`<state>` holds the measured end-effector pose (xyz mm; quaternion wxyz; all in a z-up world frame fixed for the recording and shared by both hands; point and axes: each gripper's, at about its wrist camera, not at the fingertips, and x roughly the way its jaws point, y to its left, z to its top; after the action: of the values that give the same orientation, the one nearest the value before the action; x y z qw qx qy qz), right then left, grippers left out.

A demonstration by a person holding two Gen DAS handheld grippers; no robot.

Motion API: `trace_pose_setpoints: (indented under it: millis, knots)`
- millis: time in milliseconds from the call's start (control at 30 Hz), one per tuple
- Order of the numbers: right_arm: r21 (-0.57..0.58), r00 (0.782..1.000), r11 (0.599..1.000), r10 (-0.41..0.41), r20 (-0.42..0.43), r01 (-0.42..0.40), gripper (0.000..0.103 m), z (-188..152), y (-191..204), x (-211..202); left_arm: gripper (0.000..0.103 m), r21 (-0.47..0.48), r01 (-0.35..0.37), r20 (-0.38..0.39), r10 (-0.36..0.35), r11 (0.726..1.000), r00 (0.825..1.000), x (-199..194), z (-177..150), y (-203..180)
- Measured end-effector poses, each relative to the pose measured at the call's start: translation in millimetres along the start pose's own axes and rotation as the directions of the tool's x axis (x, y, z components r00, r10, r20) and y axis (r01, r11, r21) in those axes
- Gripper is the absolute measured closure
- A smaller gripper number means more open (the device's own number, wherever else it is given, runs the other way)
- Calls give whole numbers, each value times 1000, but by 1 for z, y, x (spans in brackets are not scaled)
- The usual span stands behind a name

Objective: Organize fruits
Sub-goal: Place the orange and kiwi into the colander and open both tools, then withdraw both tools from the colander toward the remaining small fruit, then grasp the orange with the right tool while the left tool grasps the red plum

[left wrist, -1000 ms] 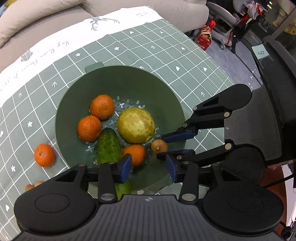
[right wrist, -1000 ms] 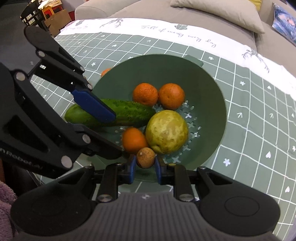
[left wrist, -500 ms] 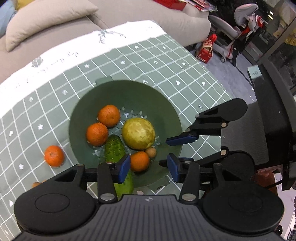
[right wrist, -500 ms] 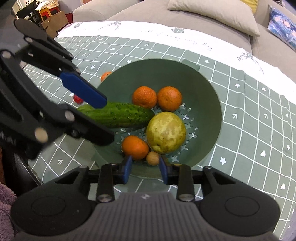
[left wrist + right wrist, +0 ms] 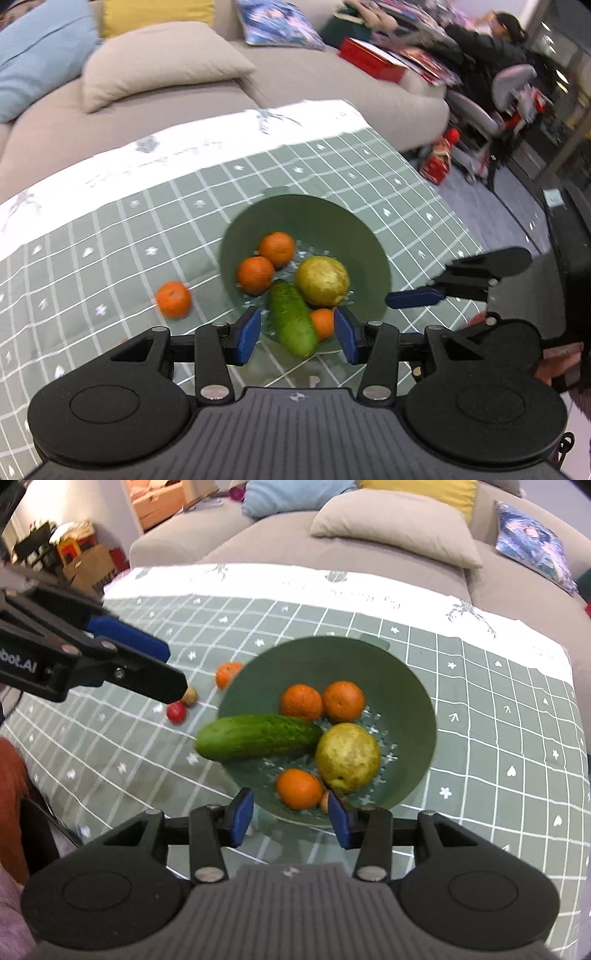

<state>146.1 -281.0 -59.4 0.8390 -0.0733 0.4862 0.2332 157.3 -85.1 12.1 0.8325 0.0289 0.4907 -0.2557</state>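
A green colander bowl (image 5: 413, 686) sits on the checked tablecloth (image 5: 480, 686) of the worktop, ahead of both hand-held grippers. Inside it lie two tangerines (image 5: 301, 701) side by side at the far side, a yellow-green pear (image 5: 348, 756) to their right and nearer, a third tangerine (image 5: 298, 788) closest to the right hand-held gripper (image 5: 291, 818), and a small brown longan-like fruit (image 5: 325, 802) partly hidden behind that gripper's right fingertip. A cucumber (image 5: 258, 736) rests across the bowl's left rim, one end inside, the other jutting out over the cloth.

The right hand-held gripper hangs above the bowl's near edge, its jaws opening and nothing between the pads. The left hand-held gripper (image 5: 295, 332) is released too, its blue pads apart over the cucumber's near end without touching it.

Outside the bowl, to the left of it, a loose tangerine (image 5: 173, 299) lies on the cloth, and near it a small red fruit (image 5: 176, 712) and a small brown one (image 5: 190, 696). A sofa (image 5: 332, 550) with cushions stands beyond the worktop.
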Motion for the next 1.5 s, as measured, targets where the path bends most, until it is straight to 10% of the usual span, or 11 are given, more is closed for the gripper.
trace_pose_setpoints:
  millis: [600, 1500]
  knots:
    - [11, 978, 1000, -12, 206, 10, 57, 12, 87, -12, 49, -161, -146, 89, 162, 976, 983, -36, -67, 67]
    - [-422, 998, 904, 66, -13, -65, 66, 107, 104, 92, 55, -209, -123, -20, 122, 970, 992, 28, -76, 110]
